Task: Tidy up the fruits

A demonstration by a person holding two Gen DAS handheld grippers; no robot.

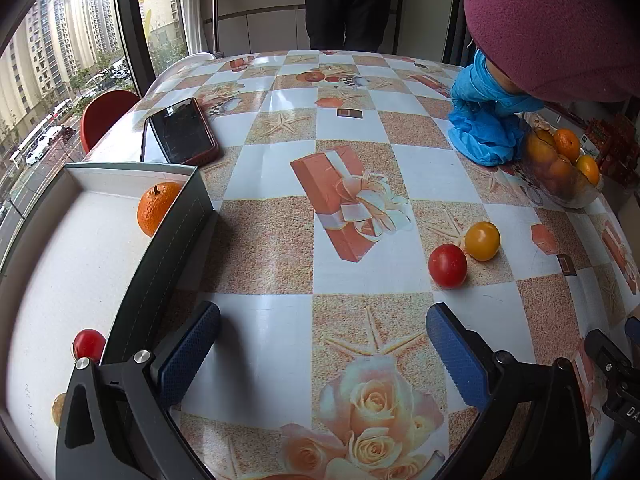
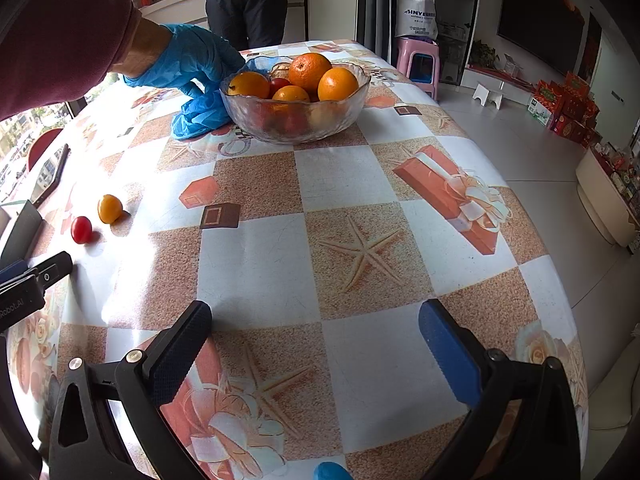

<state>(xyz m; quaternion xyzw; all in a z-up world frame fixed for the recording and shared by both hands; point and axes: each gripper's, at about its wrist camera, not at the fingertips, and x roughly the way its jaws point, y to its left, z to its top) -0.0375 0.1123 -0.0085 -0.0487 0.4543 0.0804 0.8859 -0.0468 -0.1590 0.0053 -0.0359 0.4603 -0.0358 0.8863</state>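
A red cherry tomato (image 1: 447, 266) and a yellow one (image 1: 483, 241) lie side by side on the patterned tablecloth, ahead and right of my open left gripper (image 1: 322, 320). To its left stands a shallow box (image 1: 172, 232) holding an orange (image 1: 156, 208), a red tomato (image 1: 89, 345) and a partly hidden yellow fruit (image 1: 59, 409). The glass bowl (image 2: 294, 126) of oranges and tomatoes sits far ahead of my open right gripper (image 2: 316, 320). In the right wrist view the red tomato (image 2: 81, 230) and yellow tomato (image 2: 109, 209) lie at left.
A blue-gloved hand (image 2: 196, 76) in a maroon sleeve rests against the bowl's left side. A phone (image 1: 180, 132) in a red case lies beyond the box. A person in dark clothes (image 1: 348, 4) stands past the table's far edge. The table's right edge drops to the floor.
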